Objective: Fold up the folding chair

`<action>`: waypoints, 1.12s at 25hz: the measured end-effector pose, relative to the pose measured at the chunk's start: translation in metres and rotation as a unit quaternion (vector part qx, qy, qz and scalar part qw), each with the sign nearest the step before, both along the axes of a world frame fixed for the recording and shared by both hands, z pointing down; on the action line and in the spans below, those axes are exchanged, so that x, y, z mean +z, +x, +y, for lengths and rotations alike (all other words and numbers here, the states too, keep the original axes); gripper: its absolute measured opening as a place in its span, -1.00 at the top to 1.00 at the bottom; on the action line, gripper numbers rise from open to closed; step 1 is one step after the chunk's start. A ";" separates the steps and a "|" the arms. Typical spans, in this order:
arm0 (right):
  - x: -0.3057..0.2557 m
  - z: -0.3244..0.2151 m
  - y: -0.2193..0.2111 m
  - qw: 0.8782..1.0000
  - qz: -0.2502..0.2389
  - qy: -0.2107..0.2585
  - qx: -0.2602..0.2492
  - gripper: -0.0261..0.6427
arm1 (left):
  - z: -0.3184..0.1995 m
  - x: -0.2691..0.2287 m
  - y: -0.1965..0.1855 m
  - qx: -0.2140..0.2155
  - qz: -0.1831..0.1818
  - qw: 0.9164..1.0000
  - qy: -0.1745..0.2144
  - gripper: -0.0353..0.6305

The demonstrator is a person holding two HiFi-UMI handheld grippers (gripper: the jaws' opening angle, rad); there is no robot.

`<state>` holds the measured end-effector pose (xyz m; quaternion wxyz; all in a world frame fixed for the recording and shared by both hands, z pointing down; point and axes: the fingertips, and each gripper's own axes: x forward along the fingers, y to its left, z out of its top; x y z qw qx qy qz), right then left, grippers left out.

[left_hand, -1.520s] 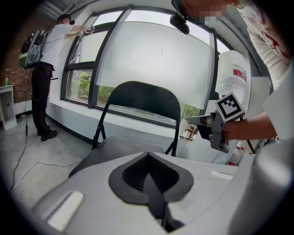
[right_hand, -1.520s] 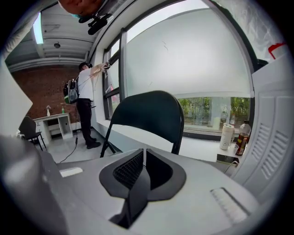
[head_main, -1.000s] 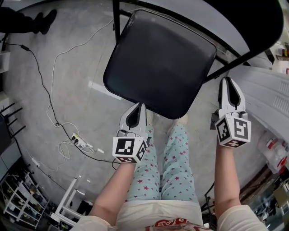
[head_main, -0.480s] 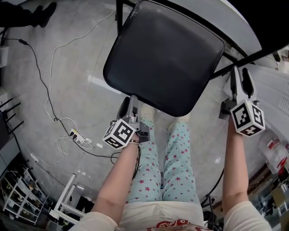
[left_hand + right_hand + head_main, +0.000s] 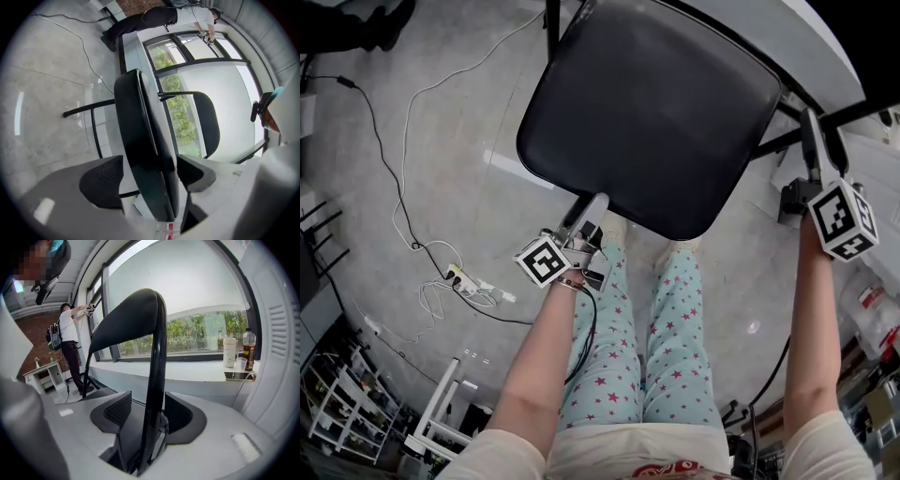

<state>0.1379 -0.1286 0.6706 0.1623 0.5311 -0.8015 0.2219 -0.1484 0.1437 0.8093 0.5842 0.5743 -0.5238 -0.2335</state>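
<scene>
The black folding chair stands open in front of me, its seat (image 5: pixel 647 112) filling the top of the head view. My left gripper (image 5: pixel 589 208) lies rolled on its side at the seat's front edge. In the left gripper view the seat edge (image 5: pixel 140 140) runs between the jaws of that gripper (image 5: pixel 145 180), with a sliver of light beside one pad, so it is open. My right gripper (image 5: pixel 822 141) straddles the black frame tube (image 5: pixel 783 141) beside the seat. Its jaws have just been opening; the tube (image 5: pixel 154 380) stands free between the pads of the right gripper (image 5: pixel 147 408), below the backrest (image 5: pixel 131 319).
White cables and a power strip (image 5: pixel 455 281) lie on the concrete floor at the left. My legs in star-print trousers (image 5: pixel 647 347) are just behind the seat. A white window ledge (image 5: pixel 197 371) with a bottle (image 5: pixel 248 350) is beyond the chair. Another person (image 5: pixel 70 348) stands by the window.
The left gripper has sunk and rolled onto its side at the seat's front edge. The right gripper has slid up and right along the frame, and its jaws have spread apart.
</scene>
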 end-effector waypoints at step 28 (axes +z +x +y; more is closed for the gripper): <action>-0.035 -0.037 0.007 0.996 -0.061 0.065 0.026 0.64 | -0.058 -0.002 -0.002 -0.060 0.174 0.981 0.067 0.06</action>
